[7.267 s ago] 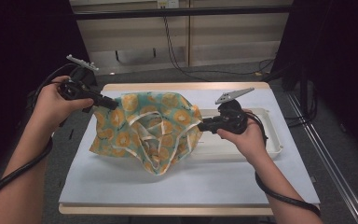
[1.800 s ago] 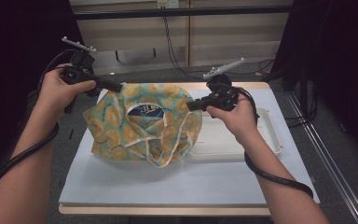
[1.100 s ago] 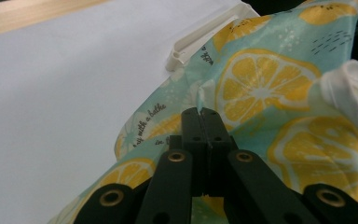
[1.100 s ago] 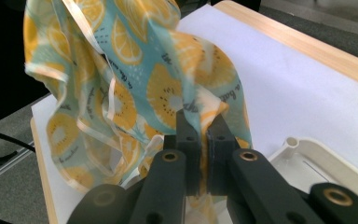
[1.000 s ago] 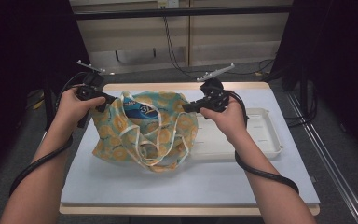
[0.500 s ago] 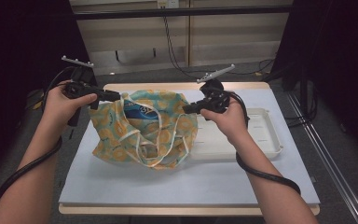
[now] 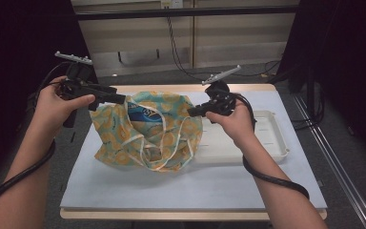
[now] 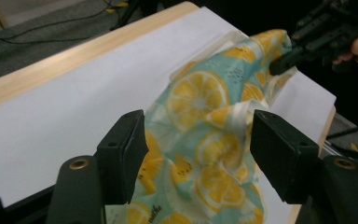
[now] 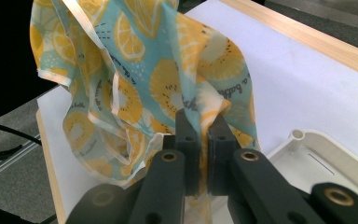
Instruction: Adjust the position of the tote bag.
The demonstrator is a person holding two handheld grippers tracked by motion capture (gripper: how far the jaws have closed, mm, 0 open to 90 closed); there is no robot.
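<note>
A teal cloth bag point(image 7: 164, 143) printed with yellow lemon slices, with white straps, sits on the white mat point(image 7: 195, 186). Something blue point(image 7: 140, 114) shows in its open mouth. My right gripper point(image 7: 193, 112) is shut on the bag's right rim and holds it up; in the right gripper view the jaws point(image 9: 200, 121) pinch the fabric point(image 9: 135, 70). My left gripper point(image 7: 120, 99) is at the bag's left rim. Its jaws point(image 8: 198, 140) have just been opening and stand apart, with the fabric point(image 8: 200, 98) lying loose between them. The right gripper point(image 8: 279, 65) shows beyond.
A shallow white tray point(image 7: 271, 138) lies on the mat right of the bag, under my right hand; its rim point(image 9: 303, 135) is close to the right jaws. The mat rests on a wooden tabletop point(image 7: 190, 88). Cables trail from both grippers.
The left jaws have opened off the bag's left rim, and the left hand has lifted a little. The right gripper has kept its hold and its place.
</note>
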